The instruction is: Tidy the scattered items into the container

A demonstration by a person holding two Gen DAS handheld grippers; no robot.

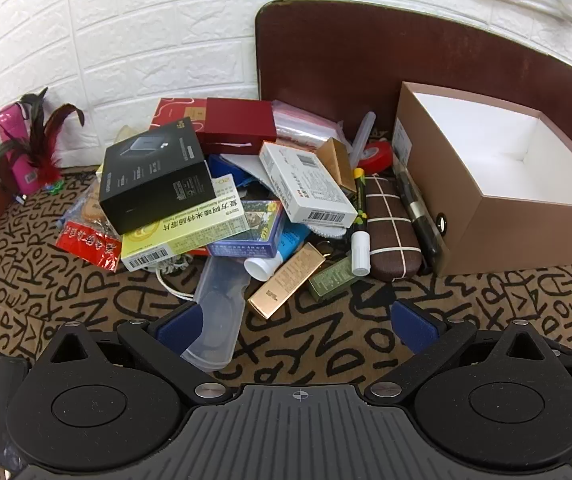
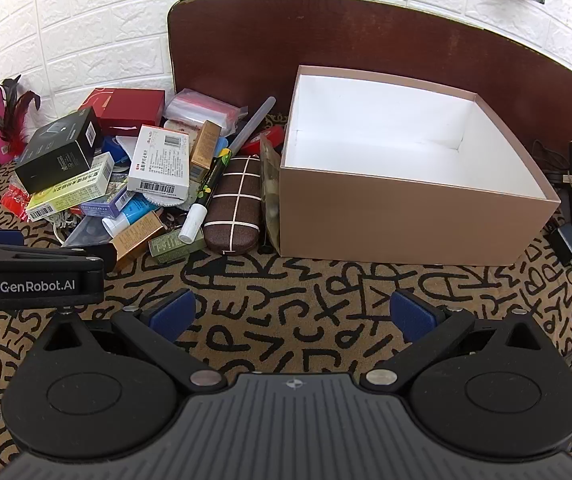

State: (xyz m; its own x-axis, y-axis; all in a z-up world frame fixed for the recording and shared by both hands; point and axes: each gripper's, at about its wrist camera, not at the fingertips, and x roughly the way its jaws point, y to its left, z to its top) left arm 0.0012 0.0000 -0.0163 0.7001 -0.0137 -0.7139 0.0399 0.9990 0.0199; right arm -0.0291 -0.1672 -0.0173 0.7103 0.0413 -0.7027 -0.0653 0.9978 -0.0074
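The left gripper is hovering with jaws apart before the heaped clutter, likely choosing a piece. Right of it, the right gripper is waiting, jaws apart, facing the box sitting empty on the tabletop.

Heaped left of the open brown cardboard box on the letter-patterned cloth: black carton atop yellow-green medicine packet, brown grid-lined case nearest the box.
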